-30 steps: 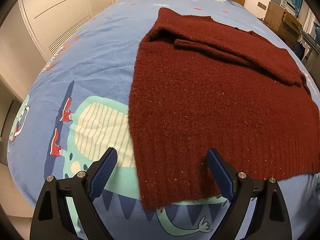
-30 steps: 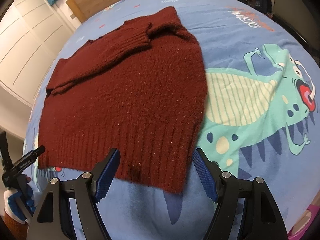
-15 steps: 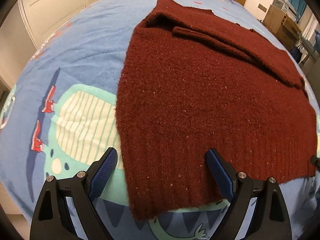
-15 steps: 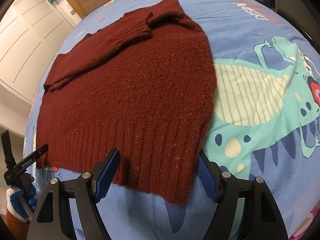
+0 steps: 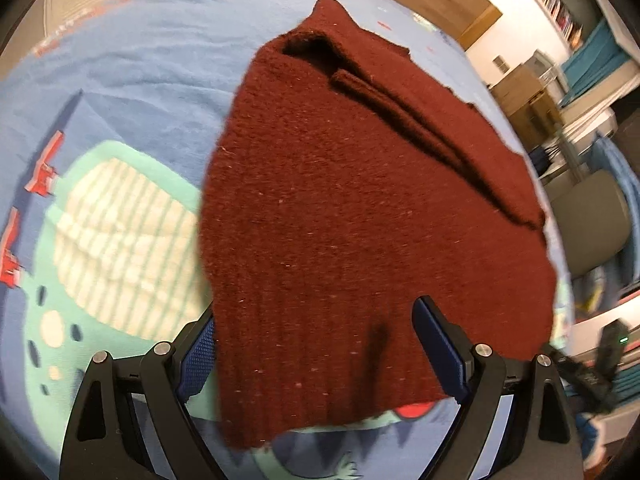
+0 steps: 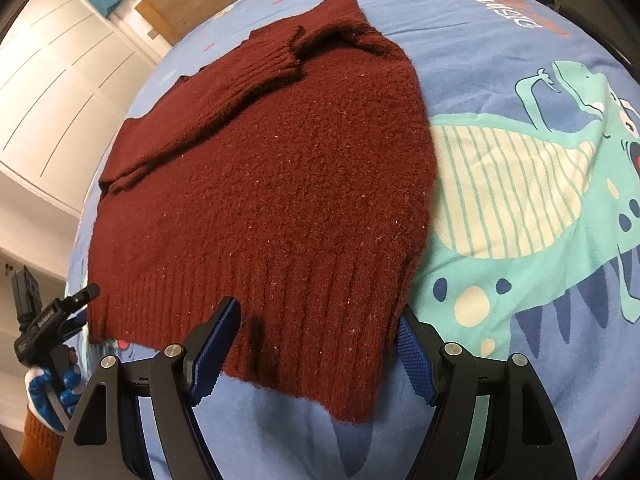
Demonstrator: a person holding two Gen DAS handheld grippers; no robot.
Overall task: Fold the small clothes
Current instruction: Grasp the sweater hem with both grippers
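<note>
Left wrist view: left gripper [image 5: 316, 344] jaws spread, pinching nothing, straddling hem corner of maroon sweater [image 5: 360, 216] at 6 o'clock. Sweater flat on dinosaur-print bedsheet [image 5: 112, 216]. Right gripper [image 6: 318, 346] jaws spread, empty, astride opposite hem corner.

Both tools tilt steeply downward with their blue-padded jaws spread wide and nothing pinched between them. The left tool [image 5: 316, 344] fills the 6 o'clock edge of its own view. The right tool [image 6: 320, 344] sits likewise at 6 o'clock. At 8 o'clock in the right wrist view, a blue-gloved hand [image 6: 52, 388] grips the left tool's black handle.
</note>
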